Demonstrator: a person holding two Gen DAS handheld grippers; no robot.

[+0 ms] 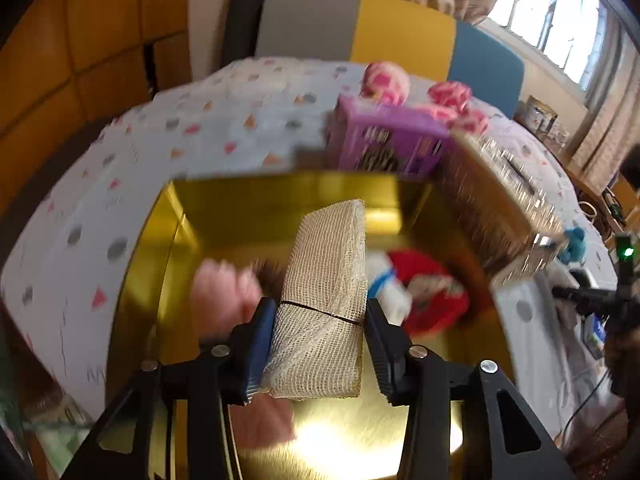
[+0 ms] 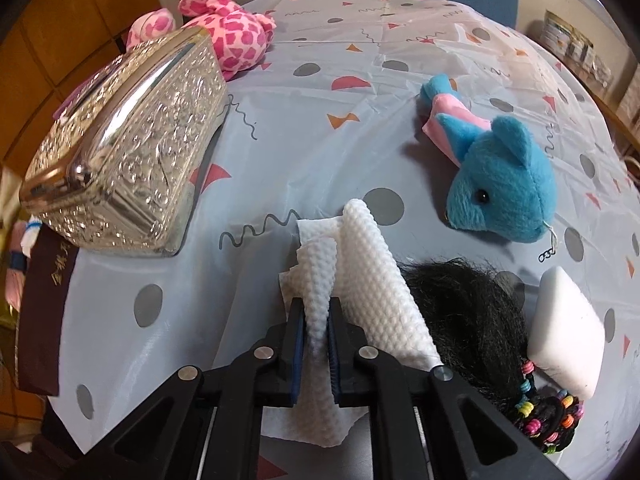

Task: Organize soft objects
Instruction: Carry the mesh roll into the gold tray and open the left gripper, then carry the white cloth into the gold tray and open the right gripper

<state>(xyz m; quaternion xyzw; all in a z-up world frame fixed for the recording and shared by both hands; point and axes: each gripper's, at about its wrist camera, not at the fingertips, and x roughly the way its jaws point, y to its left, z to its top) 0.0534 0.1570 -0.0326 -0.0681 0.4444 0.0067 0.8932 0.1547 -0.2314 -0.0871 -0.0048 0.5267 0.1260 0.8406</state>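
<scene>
A roll of cream mesh gauze (image 1: 324, 304), bound by a thin dark band, sits between the left gripper's (image 1: 318, 344) fingers above the open gold box (image 1: 168, 264); the left-hand pad touches it, while on the other side contact is unclear, so a firm pinch cannot be told. Inside the box lie a pink fluffy thing (image 1: 224, 296), a white-and-blue item (image 1: 386, 284) and a red one (image 1: 436, 292), all blurred. Behind the box stand a purple box (image 1: 384, 140) and an embossed silver box (image 2: 124, 152).

The right gripper (image 2: 318, 320) has its fingers pressed together on a white textured wipe (image 2: 360, 280) lying on the patterned tablecloth (image 2: 320, 120). Just beside the wipe is a black hairpiece (image 2: 468, 312) with a beaded hair tie (image 2: 548, 420), touching a white sponge (image 2: 568, 336). A blue plush toy (image 2: 496, 176) lies farther off, and a pink spotted plush (image 2: 228, 28) behind the silver box.
</scene>
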